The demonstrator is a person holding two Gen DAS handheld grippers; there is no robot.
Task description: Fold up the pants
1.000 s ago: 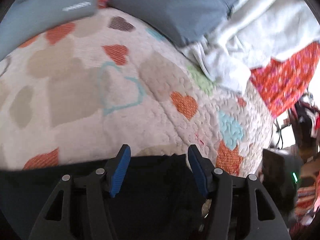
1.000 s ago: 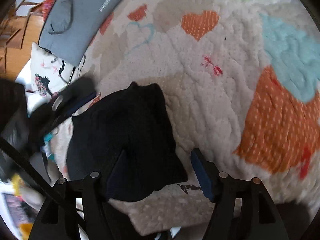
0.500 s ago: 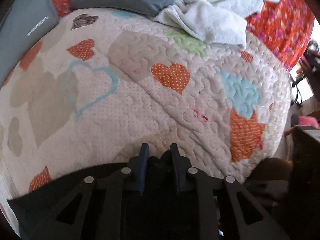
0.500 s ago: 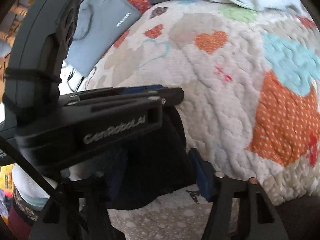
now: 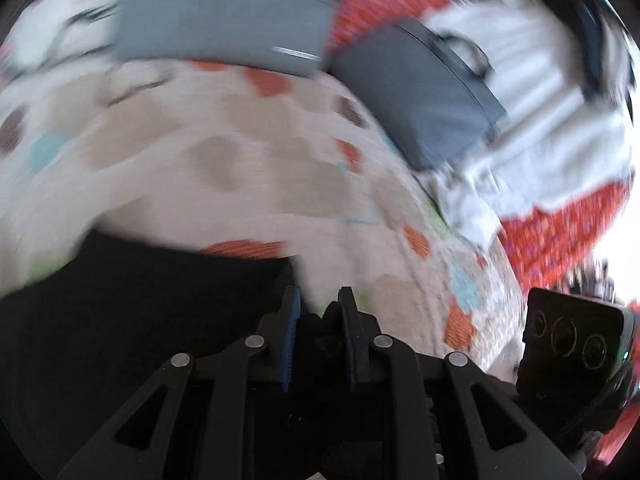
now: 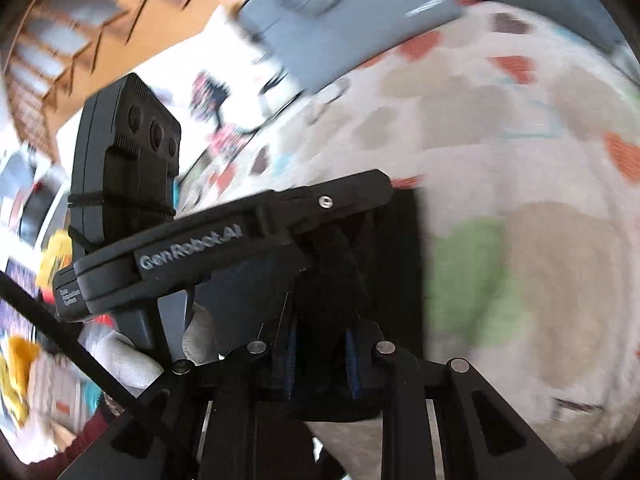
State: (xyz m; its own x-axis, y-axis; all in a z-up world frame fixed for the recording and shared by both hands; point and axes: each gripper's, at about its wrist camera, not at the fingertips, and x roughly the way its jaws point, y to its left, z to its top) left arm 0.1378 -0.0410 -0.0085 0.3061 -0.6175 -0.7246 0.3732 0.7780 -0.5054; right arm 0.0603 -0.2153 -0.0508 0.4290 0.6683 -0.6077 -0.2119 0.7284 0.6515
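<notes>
While both views blur with motion, this much reads:
Pants: black pants (image 5: 132,304) lie on the bed's heart-patterned quilt (image 5: 224,168), one edge bunched up between both tools.
Left gripper: left gripper (image 5: 318,308) has its jaws clenched on a dark fold of the pants.
Right gripper: right gripper (image 6: 320,344) likewise has its jaws pinched on black cloth, just beside the left tool's body.
Step, as I judge it: carrying a gripped edge across to make a fold.
Next move calls for: both grips kept level, the edge laid over the flat part, then released together.
Surroundings: grey pillows (image 5: 224,12) and white bedding (image 5: 552,112) sit farther up the bed.
</notes>
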